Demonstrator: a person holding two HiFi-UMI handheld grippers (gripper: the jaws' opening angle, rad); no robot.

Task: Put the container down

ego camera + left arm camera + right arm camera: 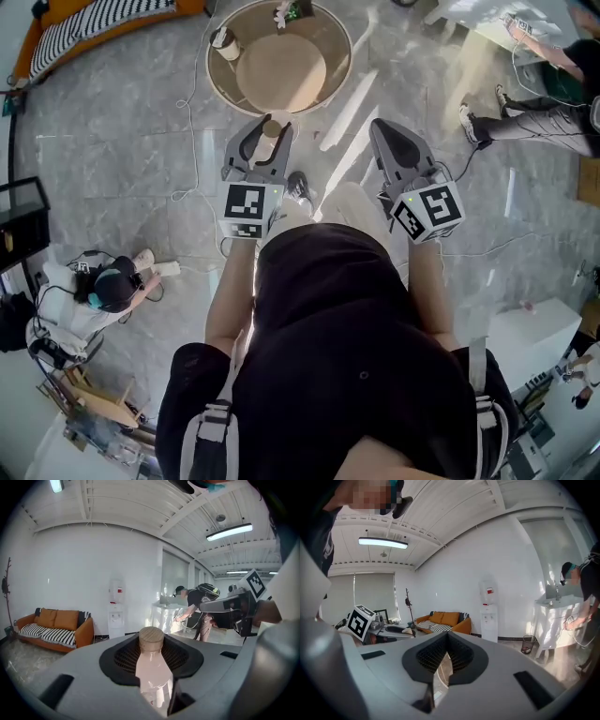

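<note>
Not yet done: left gripper (267,137) clamps the container (152,667), a capped pale bottle, in the air near the round table (339,49); right gripper (446,654) closed, empty; set-down remains.

The base of the container (153,670) is hidden inside the left gripper (268,139)

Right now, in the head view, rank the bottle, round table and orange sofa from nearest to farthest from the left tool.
1. Bottle: gripped in the jaws of the left tool.
2. Round table: just ahead of the tool.
3. Orange sofa: far off, upper left corner.
</note>
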